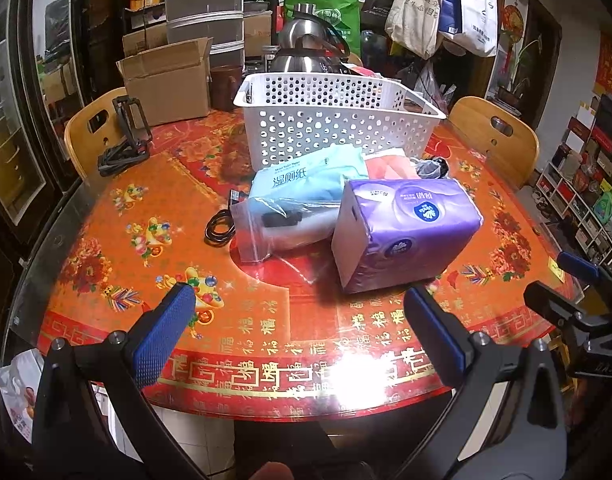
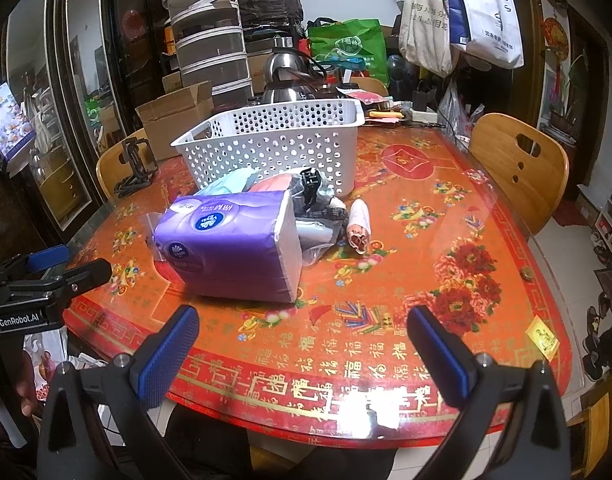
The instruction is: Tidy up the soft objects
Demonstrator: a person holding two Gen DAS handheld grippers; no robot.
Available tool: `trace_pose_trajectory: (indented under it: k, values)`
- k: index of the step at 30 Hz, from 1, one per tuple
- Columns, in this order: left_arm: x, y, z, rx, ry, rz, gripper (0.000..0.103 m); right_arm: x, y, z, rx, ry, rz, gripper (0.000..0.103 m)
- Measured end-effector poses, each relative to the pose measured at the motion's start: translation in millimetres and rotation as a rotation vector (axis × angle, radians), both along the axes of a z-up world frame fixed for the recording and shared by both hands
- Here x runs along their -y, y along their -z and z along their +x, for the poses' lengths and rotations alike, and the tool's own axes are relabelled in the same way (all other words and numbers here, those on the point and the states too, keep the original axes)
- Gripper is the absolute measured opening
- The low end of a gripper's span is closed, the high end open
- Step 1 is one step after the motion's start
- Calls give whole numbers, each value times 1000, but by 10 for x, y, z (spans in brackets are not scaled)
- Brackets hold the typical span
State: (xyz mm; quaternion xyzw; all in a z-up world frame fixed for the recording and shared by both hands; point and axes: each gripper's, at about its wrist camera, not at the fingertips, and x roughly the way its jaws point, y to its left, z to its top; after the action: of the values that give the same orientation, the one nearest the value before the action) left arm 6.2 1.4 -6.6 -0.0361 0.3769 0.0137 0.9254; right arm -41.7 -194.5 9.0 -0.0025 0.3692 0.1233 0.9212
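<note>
A purple tissue pack (image 1: 402, 232) (image 2: 229, 244) lies on the red table in front of a white perforated basket (image 1: 334, 120) (image 2: 273, 140). Behind it lie a light-blue wet-wipes pack (image 1: 306, 176) (image 2: 225, 184), a pink pack (image 1: 390, 166) (image 2: 273, 184), a clear zip bag (image 1: 281, 224) holding a dark item, a grey-black bag (image 2: 318, 204) and a rolled white-pink cloth (image 2: 360, 226). My left gripper (image 1: 297, 332) is open and empty, short of the purple pack. My right gripper (image 2: 303, 350) is open and empty, near the table's front edge.
A black coiled cable (image 1: 219, 230) lies left of the zip bag. A black folding stand (image 1: 125, 140) (image 2: 133, 168) and a cardboard box (image 1: 169, 76) (image 2: 173, 116) sit at the back left. Wooden chairs (image 1: 494, 136) (image 2: 518, 168) flank the table. A kettle (image 1: 310, 48) stands behind the basket.
</note>
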Motion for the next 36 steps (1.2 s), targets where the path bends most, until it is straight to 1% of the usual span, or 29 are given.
trace_pose_trajectory:
  k: [7,13,16,18,19,20,21,22,23,25,27,29,30,32,33,34,36]
  values:
    - [26,25,17,-6,4,0,103,2,14,19,-7,4,2,103]
    - [29,54,63,8,-11,12,103,9,69,97,-2,7,-4,103]
    - [-6,92,120,17,-12,5,103,4,120,167,37,-7,0,103]
    - [-5,133,179,13,-22,33,103,15,142,186,105,-17,10,103]
    - [13,177,230,6,-24,62,103,7,173,208,124,-16,-9,103]
    - [17,207,262,1,-26,72,103,-3,212,255,98,-26,-19,103]
    - [16,249,304,-8,-30,78,103,0,258,307,63,-49,5,103]
    - [17,299,349,-21,-16,72,103,10,289,343,45,-56,32,103]
    - [19,339,384,-27,13,51,103,17,312,372,31,-56,43,103]
    - [6,386,418,-7,43,-1,103,17,373,442,-3,-47,46,103]
    - [14,445,464,-3,88,-44,103,17,415,485,2,-64,52,102]
    - [64,499,504,-1,108,-39,102,-2,447,528,2,-75,37,91]
    - [99,527,522,4,122,-30,98,-16,462,559,0,-85,35,85]
    - [148,572,543,12,144,-35,83,-45,483,588,7,-111,40,83]
    - [157,593,558,10,150,-39,69,-60,492,606,13,-123,43,82]
    - [173,608,568,9,154,-41,61,-80,500,621,18,-137,45,81]
    - [204,646,610,2,164,-35,58,-110,505,649,27,-166,54,79]
